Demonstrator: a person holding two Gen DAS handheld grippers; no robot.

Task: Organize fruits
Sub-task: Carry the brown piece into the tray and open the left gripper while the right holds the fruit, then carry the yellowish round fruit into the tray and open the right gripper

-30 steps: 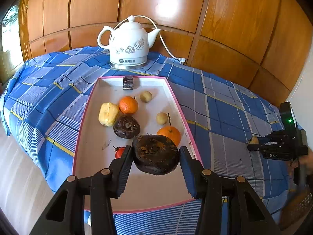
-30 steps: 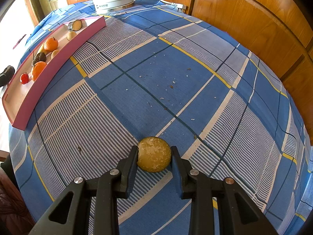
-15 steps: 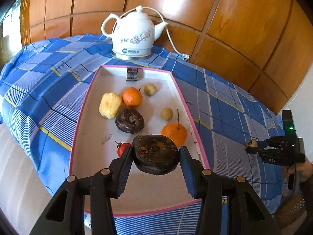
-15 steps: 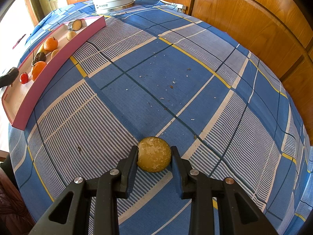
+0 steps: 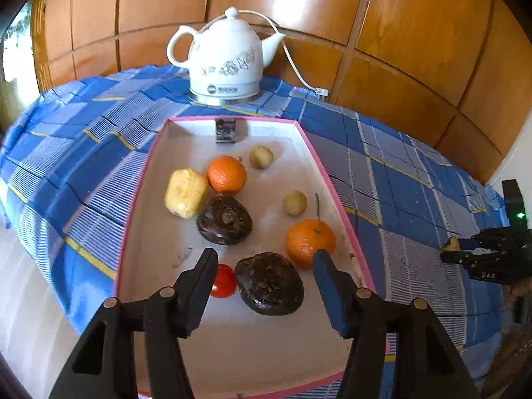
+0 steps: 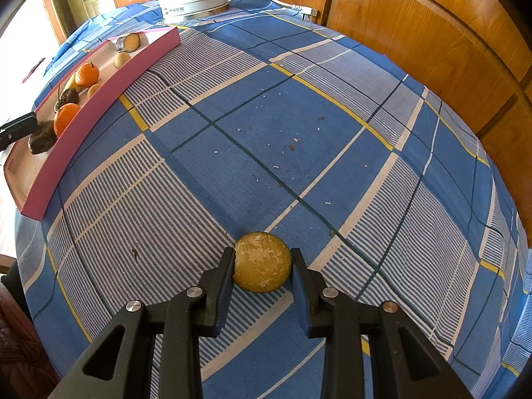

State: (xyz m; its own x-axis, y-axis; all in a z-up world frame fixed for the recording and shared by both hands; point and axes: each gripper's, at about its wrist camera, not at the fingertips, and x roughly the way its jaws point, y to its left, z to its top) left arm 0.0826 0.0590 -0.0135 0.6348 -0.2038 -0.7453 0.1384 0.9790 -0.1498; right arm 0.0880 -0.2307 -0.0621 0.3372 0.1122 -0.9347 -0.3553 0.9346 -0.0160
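left tongs [image 5: 264, 261] opening, dark fruit [image 5: 269, 283] freed between them in tray [image 5: 335, 179] | right tongs [image 6: 262, 267] clamp yellow fruit [image 6: 262, 261], ready to carry

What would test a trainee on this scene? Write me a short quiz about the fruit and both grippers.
1. What is the right gripper shut on? A a banana; B a round yellow-brown fruit; C a pear.
2. True or false: two oranges lie in the pink-rimmed tray.
3. Which fruit lies between the fingers of the left gripper?
Key: 1 B. 2 True. 3 The nearer dark brown fruit; the jaws are opening and the pads stand clear of it.
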